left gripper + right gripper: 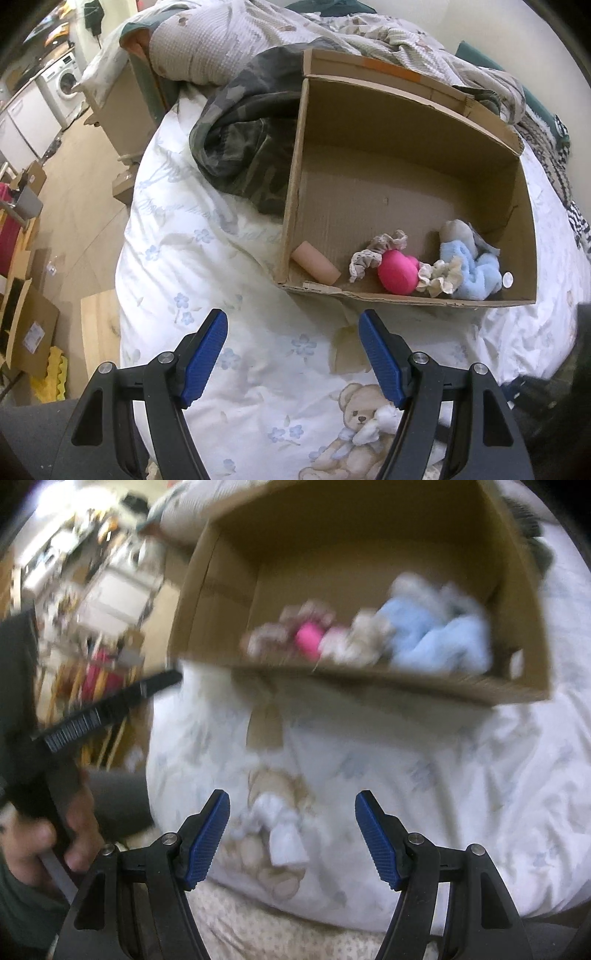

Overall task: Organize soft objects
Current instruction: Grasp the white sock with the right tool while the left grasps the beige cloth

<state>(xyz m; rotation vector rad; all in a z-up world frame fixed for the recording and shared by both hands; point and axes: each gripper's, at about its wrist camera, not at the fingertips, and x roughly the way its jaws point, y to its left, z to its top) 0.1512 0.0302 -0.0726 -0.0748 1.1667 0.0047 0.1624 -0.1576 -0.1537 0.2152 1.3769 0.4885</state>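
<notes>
Camouflage cloth [243,147], left view only

Left gripper [293,325] and right gripper [292,806], jaws apart, empty.

The left gripper [291,332] hangs open over the white blanket [221,258], near the cardboard box [406,299] of soft toys.

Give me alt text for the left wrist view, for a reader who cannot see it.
An open cardboard box sits on a white printed duvet, holding a pink plush, a blue plush, frilly fabric pieces and a beige cylinder. The left gripper hangs before it, jaws open and empty.
</notes>
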